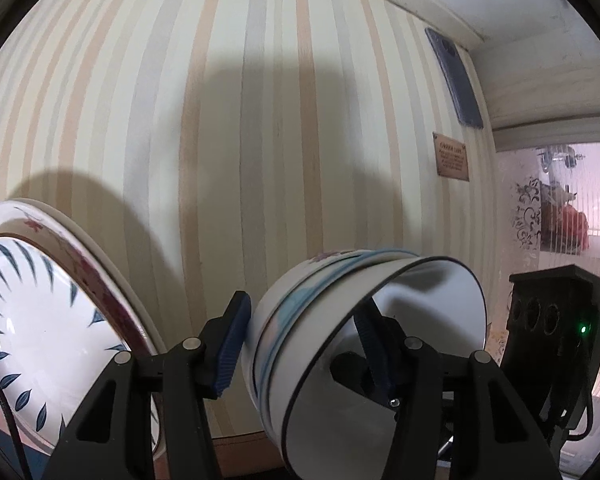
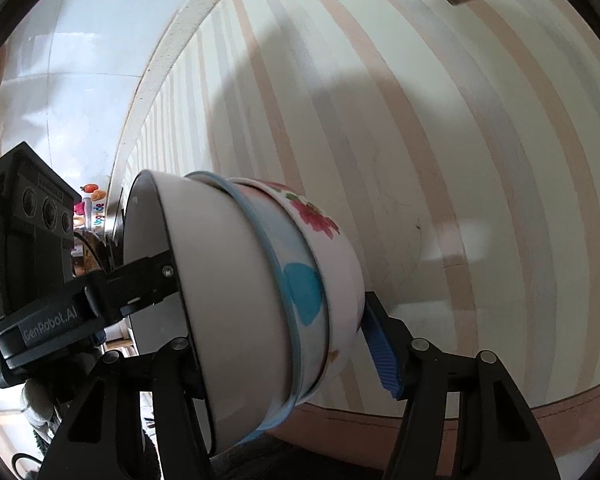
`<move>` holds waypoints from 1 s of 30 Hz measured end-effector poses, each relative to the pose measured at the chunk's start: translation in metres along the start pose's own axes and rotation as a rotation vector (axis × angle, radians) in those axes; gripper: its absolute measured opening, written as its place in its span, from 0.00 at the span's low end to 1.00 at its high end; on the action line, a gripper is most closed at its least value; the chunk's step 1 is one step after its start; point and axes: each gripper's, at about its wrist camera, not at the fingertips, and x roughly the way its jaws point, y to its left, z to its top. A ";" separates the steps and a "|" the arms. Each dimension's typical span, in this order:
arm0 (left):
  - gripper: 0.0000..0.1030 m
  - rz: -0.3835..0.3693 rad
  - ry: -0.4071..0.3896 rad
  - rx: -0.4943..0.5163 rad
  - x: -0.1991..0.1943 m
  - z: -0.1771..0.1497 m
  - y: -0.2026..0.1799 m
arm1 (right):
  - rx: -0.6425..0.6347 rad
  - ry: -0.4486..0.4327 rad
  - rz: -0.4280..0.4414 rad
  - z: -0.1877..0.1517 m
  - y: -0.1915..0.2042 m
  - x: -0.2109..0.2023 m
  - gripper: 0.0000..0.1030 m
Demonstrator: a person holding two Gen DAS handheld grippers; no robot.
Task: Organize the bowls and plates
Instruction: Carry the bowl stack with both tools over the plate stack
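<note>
A nested stack of three bowls (image 1: 340, 320) lies tilted over a striped cloth (image 1: 260, 120): a white black-rimmed bowl innermost, a blue-patterned one, a floral one outermost. My left gripper (image 1: 300, 344) is shut on the stack, one pad (image 1: 230, 344) on the outside, one inside the white bowl. In the right wrist view the same stack (image 2: 260, 300) sits between the fingers of my right gripper (image 2: 284, 356), its blue pad (image 2: 380, 352) against the floral bowl. A stack of plates (image 1: 40, 300), leaf-patterned on top, lies at the left.
A blue-grey phone (image 1: 456, 80) and a small brown label (image 1: 452, 156) lie on the striped cloth. The right gripper's black camera body (image 1: 552, 320) is at the right; the left gripper's body (image 2: 28, 260) shows in the right wrist view. A kitchen area lies beyond.
</note>
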 end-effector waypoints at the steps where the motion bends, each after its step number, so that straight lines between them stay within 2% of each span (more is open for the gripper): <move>1: 0.49 -0.004 -0.011 -0.001 -0.004 0.001 0.000 | -0.005 -0.005 0.001 0.000 0.004 -0.001 0.62; 8: 0.49 -0.018 -0.075 -0.016 -0.037 0.001 0.007 | -0.076 -0.028 -0.010 0.003 0.035 -0.012 0.62; 15: 0.49 -0.024 -0.134 -0.070 -0.070 -0.005 0.032 | -0.157 0.010 -0.004 0.010 0.080 -0.007 0.62; 22: 0.49 -0.012 -0.188 -0.165 -0.101 -0.023 0.081 | -0.249 0.090 0.010 0.011 0.126 0.024 0.62; 30: 0.49 0.007 -0.223 -0.304 -0.115 -0.045 0.145 | -0.341 0.196 0.022 -0.005 0.165 0.075 0.62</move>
